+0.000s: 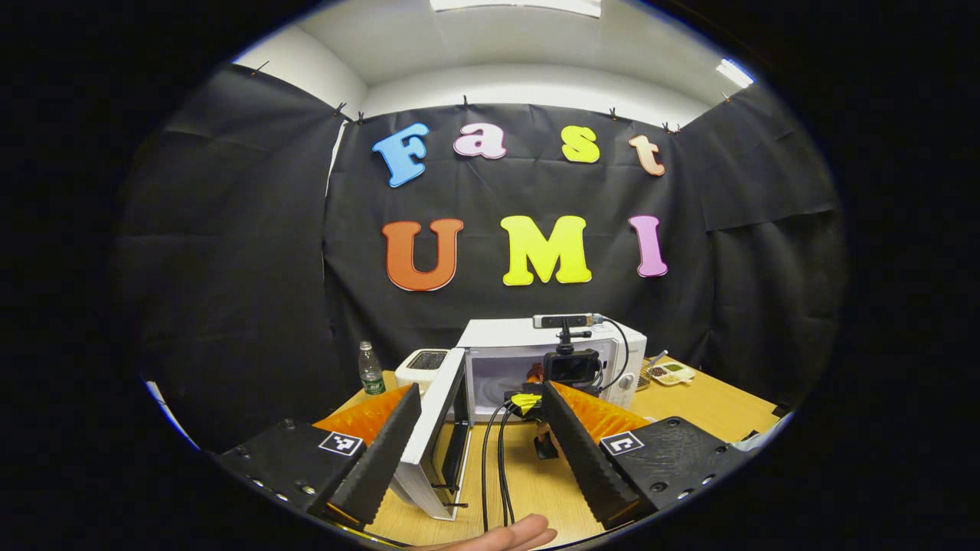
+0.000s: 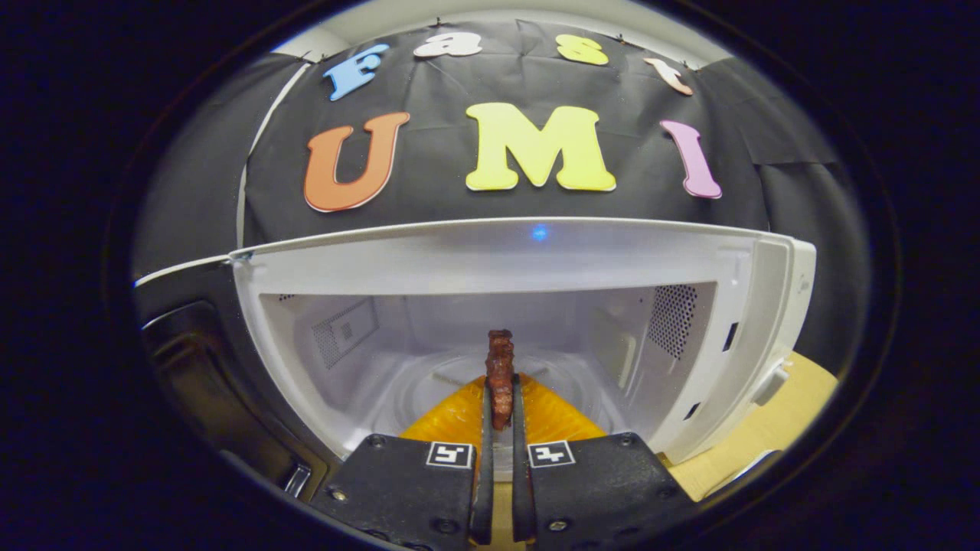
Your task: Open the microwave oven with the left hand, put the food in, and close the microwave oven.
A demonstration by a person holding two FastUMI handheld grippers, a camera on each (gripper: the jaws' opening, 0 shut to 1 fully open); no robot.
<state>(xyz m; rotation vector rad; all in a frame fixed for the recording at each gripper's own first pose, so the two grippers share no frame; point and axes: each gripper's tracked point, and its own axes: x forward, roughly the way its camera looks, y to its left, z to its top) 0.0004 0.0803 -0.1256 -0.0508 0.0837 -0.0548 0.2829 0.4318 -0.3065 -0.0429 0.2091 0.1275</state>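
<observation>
The white microwave (image 1: 501, 334) stands on the wooden table with its door (image 1: 432, 428) swung wide open to the left. My left gripper (image 1: 481, 448) hangs open in front of it, holding nothing, the door's edge between its fingers. My right gripper (image 1: 568, 369) is at the mouth of the oven. In the right gripper view, the right gripper (image 2: 499, 394) is shut on a thin reddish-brown strip of food (image 2: 501, 358), held upright just at the opening of the microwave cavity (image 2: 429, 329), above the glass turntable (image 2: 429, 383).
On the table left of the oven are a small water bottle (image 1: 371, 370) and a white box (image 1: 426, 363). A tray of food (image 1: 671, 373) lies to its right. Black cables (image 1: 496, 459) run across the table. A hand (image 1: 501, 535) shows at the bottom edge.
</observation>
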